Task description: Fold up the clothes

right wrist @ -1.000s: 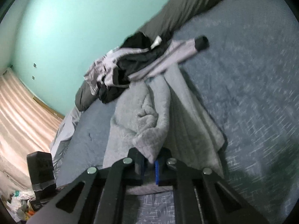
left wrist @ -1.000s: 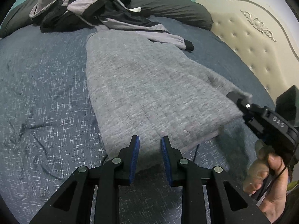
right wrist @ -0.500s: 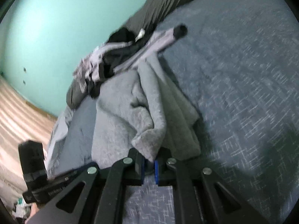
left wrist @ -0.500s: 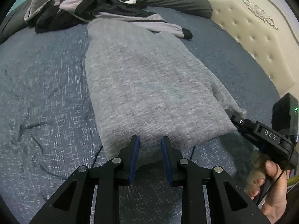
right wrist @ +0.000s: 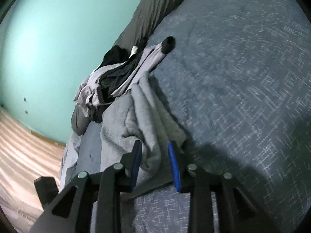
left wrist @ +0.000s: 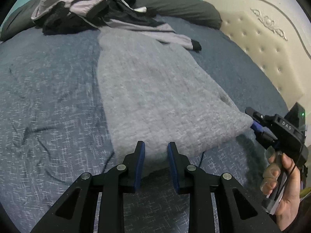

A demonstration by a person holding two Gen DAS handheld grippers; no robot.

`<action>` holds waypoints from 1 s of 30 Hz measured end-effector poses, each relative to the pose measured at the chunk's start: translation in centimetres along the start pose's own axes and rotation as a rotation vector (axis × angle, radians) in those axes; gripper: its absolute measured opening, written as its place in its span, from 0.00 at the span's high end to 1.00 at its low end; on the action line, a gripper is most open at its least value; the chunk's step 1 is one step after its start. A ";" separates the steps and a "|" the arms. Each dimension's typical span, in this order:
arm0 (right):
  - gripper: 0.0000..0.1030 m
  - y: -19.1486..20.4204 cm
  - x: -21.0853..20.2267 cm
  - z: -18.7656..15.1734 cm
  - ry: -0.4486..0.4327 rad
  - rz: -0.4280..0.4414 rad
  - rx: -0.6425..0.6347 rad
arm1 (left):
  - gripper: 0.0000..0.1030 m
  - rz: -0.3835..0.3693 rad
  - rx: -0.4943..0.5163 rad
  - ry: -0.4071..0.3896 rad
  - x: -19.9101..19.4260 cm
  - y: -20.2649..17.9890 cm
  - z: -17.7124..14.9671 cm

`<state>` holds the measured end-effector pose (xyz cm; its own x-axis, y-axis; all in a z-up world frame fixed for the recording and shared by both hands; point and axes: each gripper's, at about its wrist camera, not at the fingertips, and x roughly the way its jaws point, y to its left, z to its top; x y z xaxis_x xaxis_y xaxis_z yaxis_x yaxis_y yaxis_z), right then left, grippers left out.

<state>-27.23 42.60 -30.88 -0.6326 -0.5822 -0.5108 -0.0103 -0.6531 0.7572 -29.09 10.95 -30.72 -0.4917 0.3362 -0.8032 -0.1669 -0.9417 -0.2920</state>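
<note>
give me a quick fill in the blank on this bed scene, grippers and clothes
The right gripper has its jaws ____ around a fold of the grey sweater.
The left gripper has ____ between its open jaws.
The lilac jacket sleeve ends in a ____ cuff.
The sweater lies on a ____ bedspread.

Missing words: open; cloth; black; blue

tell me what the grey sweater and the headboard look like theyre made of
Grey sweater: looks like a fuzzy knit, maybe wool or fleece; matte, nubby, heathered surface. Headboard: cream padded upholstery, probably faux leather; button tufts and a slight sheen, with carved trim.
</note>
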 end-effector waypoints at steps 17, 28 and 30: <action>0.73 1.8 1.6 0.3 0.014 0.039 -0.073 | 0.74 -0.106 -0.112 -0.075 0.4 4.4 -1.8; 0.72 3.9 1.8 -0.3 -0.032 0.003 -0.153 | 0.72 -0.146 -0.124 -0.095 0.3 4.8 -2.3; 0.67 4.3 2.0 -0.6 -0.028 -0.007 -0.160 | 0.70 -0.143 -0.117 -0.093 0.4 4.7 -2.4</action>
<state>-28.06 38.33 -28.90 -0.6543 -0.5653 -0.5024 0.1071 -0.7268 0.6784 -28.05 6.63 -33.63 -0.5478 0.4594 -0.6992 -0.1431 -0.8749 -0.4627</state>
